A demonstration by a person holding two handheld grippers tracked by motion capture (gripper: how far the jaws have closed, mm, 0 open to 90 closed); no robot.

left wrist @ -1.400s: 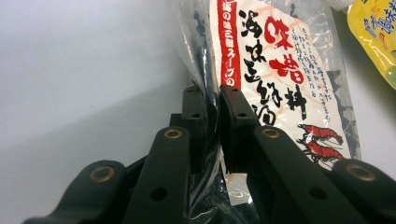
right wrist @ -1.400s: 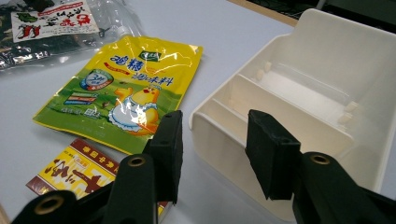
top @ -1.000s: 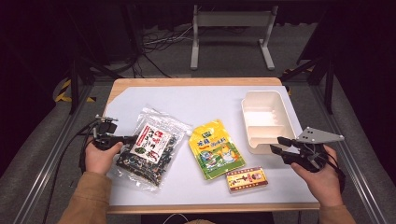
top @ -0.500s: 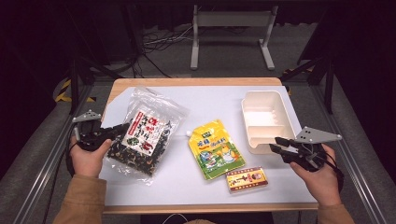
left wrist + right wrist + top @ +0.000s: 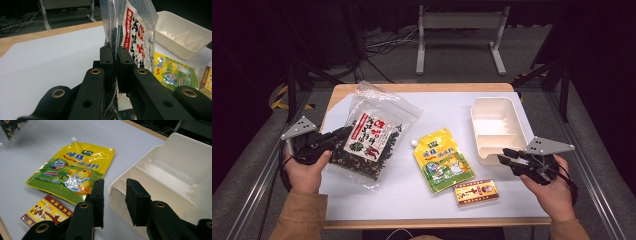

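Change first: has lifted the seaweed bag (image 5: pixel 372 137) by its left edge. Lay flat on the worktop (image 5: pixel 447 105) a second ago beside the yellow pouch (image 5: pixel 443 159); now hangs tilted up and drawn toward the left side, well apart from the pouch, its lower end trailing close over the white sheet, contact not clear to tell. Clamped in the left hand-held gripper (image 5: pixel 343 134), pads pressed nearly together on the clear film, as seen close up in the left gripper view (image 5: pixel 116 50). Looks like a secure pick, so probably ready to carry across to the white tray (image 5: pixel 518 120) at the far right.

Meanwhile, has just been narrowing the jaws of the right hand-held gripper (image 5: pixel 503 155), now about half open, with nothing pinched between them; hovers just short of the tray's near corner, perhaps to steady it. Same hand otherwise unmoved.

As for the bag (image 5: pixel 136 37): clear crinkled plastic, red, white and black printed label, dark dried seaweed pieces gathered at the bottom, empty film flaring at the top. Light and floppy, likely to sway and fold while carried. Also lying on the worktop, a small red-and-yellow box (image 5: pixel 476 192), touching the pouch's lower corner.
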